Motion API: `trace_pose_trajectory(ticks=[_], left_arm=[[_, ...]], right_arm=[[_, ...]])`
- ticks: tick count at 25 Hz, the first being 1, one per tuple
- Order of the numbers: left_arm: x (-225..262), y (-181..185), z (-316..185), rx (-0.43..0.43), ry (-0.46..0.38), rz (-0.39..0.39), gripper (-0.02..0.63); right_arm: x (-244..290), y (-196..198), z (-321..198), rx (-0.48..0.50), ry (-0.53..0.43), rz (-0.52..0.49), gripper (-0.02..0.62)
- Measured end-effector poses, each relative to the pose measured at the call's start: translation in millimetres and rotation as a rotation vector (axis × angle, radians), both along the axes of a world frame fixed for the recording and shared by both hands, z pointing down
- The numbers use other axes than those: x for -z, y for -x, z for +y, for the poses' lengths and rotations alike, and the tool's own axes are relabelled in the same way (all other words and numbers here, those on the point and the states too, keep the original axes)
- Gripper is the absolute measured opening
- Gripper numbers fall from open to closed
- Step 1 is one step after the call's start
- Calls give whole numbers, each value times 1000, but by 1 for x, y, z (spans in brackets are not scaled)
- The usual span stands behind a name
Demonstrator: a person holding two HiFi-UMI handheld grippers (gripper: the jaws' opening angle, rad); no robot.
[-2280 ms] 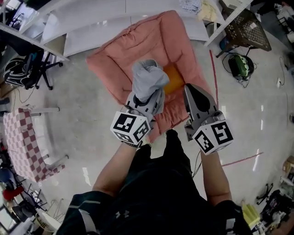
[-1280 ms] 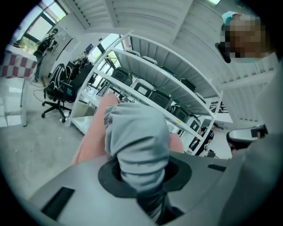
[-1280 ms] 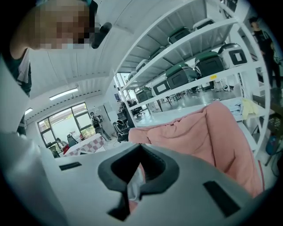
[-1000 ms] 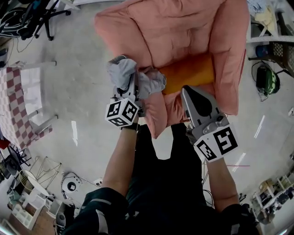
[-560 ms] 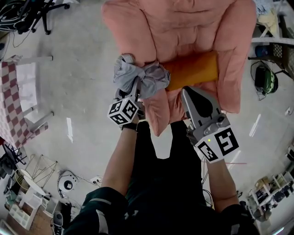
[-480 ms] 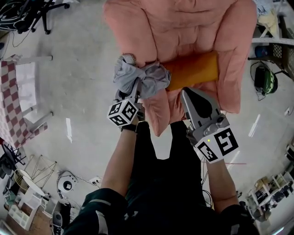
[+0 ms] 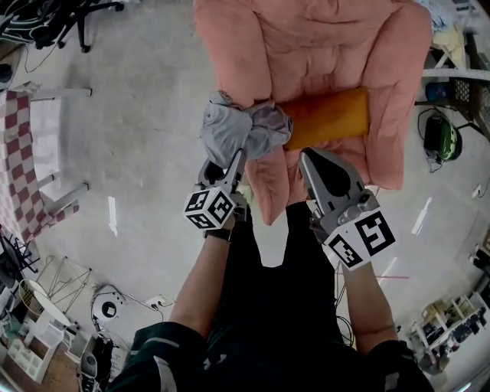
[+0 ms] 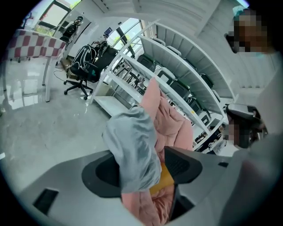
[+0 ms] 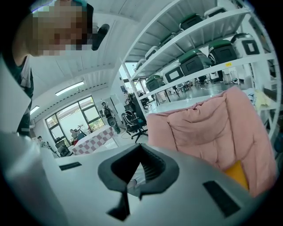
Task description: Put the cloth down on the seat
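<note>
A grey cloth [image 7: 240,130] lies bunched on the front left edge of the pink padded seat [image 7: 321,46], against an orange cushion [image 7: 333,119]. My left gripper [image 7: 223,165] sits just below it, and its jaws have just been opening. In the left gripper view the cloth [image 8: 132,145] hangs loose between the wide-apart jaws of the left gripper [image 8: 141,167], with the seat [image 8: 170,119] behind. My right gripper [image 7: 307,156] hovers over the seat's front edge, shut and empty. The right gripper view shows the right gripper [image 9: 140,164] with jaws together, and the seat [image 9: 212,128] beyond.
A checkered table [image 7: 23,153] stands on the floor at left, an office chair [image 7: 61,15] at top left. White shelving [image 7: 459,69] and a green object [image 7: 436,134] are at right. The person's legs are directly below the seat's front.
The left gripper carried the cloth to the seat's front left edge, opened its jaws and drew back a little. The cloth now rests on the seat. The right gripper stayed shut.
</note>
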State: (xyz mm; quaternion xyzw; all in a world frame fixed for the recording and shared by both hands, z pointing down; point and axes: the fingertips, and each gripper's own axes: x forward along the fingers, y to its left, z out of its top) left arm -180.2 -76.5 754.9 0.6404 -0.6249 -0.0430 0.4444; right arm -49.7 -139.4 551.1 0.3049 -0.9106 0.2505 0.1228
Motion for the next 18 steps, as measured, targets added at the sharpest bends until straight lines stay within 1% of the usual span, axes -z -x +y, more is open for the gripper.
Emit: trace_pose_trajectory(ticks=[2,5,8,11,16,18], left_arm=[[-1,3,3,-7,11,-8,293],[-2,10,12,9,35,-13,293],[2,6,24,0,34,-20,293],[-4,2,26,-28,32,-21,291],[-19,-11,5,-112,3,-29,264],[-21,-15,-2,-132,-7,-40,256]], right_arm=[[1,2,3,3,1,0,5],[0,3,8,9,3,2,5],[-4,1,13,11,10,1,5],[-4,1,16,8,14,-2,5],[-5,-5,18,8,9,6,5],[-7,-10,20,4,8,14,5]])
